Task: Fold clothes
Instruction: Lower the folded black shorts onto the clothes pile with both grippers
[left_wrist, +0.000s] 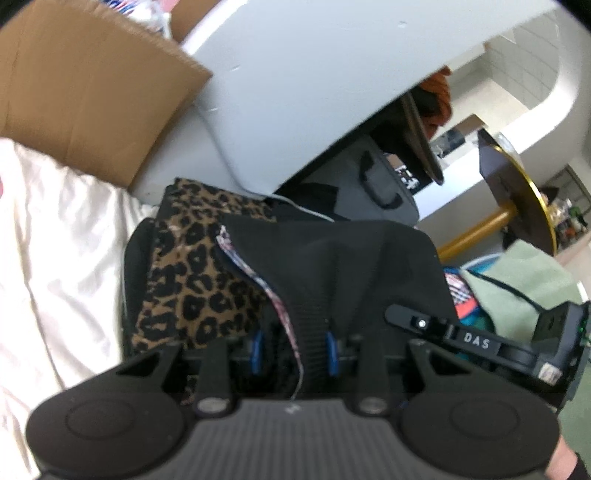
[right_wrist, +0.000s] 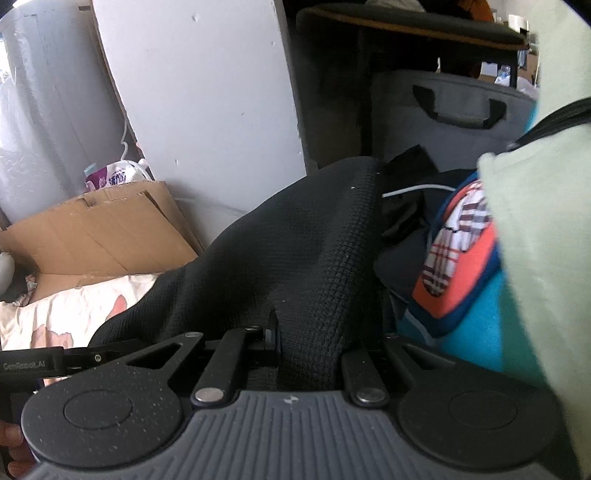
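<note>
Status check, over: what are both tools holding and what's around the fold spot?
Left tool and right tool both shut on black knit. Leopard garment beneath it. Clothes pile crowds the right.

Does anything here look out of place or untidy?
Yes. Beside the black knit garment, clothes lie in a loose unfolded heap: a plaid and orange piece crumpled under a pale green cloth.

open bedsheet (left_wrist: 55, 236) is left free on the left. the way ahead is blocked by a cardboard box (left_wrist: 92, 85) and white panel (left_wrist: 295, 92); the right is crowded by piled clothes (right_wrist: 461, 240) and a grey bag (right_wrist: 450, 110).
</note>
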